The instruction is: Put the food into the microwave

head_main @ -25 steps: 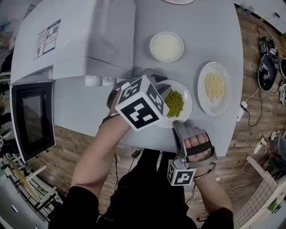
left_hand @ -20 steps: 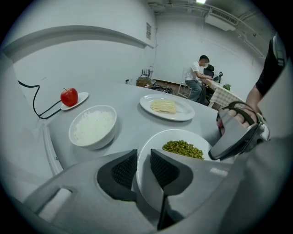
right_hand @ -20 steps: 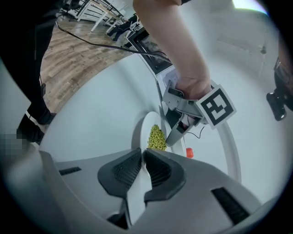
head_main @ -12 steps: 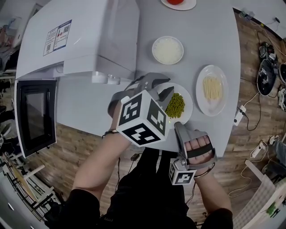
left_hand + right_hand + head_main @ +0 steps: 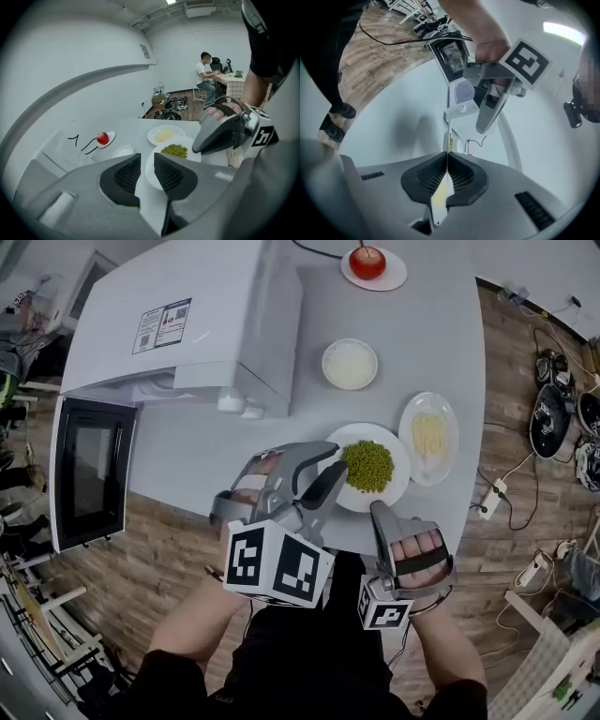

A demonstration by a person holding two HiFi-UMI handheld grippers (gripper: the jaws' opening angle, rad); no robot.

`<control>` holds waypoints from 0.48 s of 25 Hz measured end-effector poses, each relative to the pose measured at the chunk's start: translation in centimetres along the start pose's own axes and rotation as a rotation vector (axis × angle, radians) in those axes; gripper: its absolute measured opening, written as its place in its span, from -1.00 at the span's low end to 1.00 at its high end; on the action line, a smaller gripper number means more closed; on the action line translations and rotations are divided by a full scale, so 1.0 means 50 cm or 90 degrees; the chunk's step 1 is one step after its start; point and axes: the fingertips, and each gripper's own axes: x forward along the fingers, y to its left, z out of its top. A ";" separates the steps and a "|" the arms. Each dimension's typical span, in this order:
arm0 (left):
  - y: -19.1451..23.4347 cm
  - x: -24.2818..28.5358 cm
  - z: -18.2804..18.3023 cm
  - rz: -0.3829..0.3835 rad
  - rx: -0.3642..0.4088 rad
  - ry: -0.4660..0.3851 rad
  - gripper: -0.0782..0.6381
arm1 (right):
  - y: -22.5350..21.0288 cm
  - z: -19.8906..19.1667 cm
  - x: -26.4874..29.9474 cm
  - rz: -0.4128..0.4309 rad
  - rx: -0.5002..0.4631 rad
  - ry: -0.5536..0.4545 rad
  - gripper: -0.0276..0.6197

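A white plate [image 5: 389,486] of green peas [image 5: 367,466] sits at the near edge of the grey table [image 5: 187,456]. My right gripper [image 5: 377,510] holds the plate's near rim; its jaws have just been closing and now pinch the thin white edge [image 5: 446,140]. My left gripper [image 5: 336,457] stands open at the plate's left rim, which shows between its pads [image 5: 168,173] without being pressed. The white microwave [image 5: 187,324] stands at the back left with its dark door [image 5: 89,474] swung open. In the left gripper view the peas [image 5: 174,150] lie just past the jaws.
Behind the pea plate are a bowl of rice [image 5: 350,364], a plate of noodles [image 5: 429,437] and an apple on a saucer [image 5: 367,262]. Wooden floor lies beyond the table's near edge, with cables and gear [image 5: 553,418] at the right. A person sits at a far desk [image 5: 205,77].
My left gripper has risen and drawn back, its marker cube now low in the head view. The right gripper stays at the plate's near rim. The head view shifted and now shows the apple.
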 end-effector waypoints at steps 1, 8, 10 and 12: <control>-0.002 -0.015 -0.001 0.005 -0.007 0.000 -0.52 | -0.016 -0.002 -0.006 -0.006 -0.003 0.000 -0.85; 0.015 -0.116 0.023 0.052 -0.027 0.003 -0.52 | -0.145 -0.021 -0.048 -0.059 -0.039 0.001 -0.85; 0.015 -0.148 0.031 0.056 -0.027 0.010 -0.52 | -0.186 -0.023 -0.065 -0.073 -0.045 0.001 -0.85; 0.017 -0.179 0.047 0.062 -0.023 0.014 -0.52 | -0.225 -0.026 -0.080 -0.085 -0.049 0.000 -0.85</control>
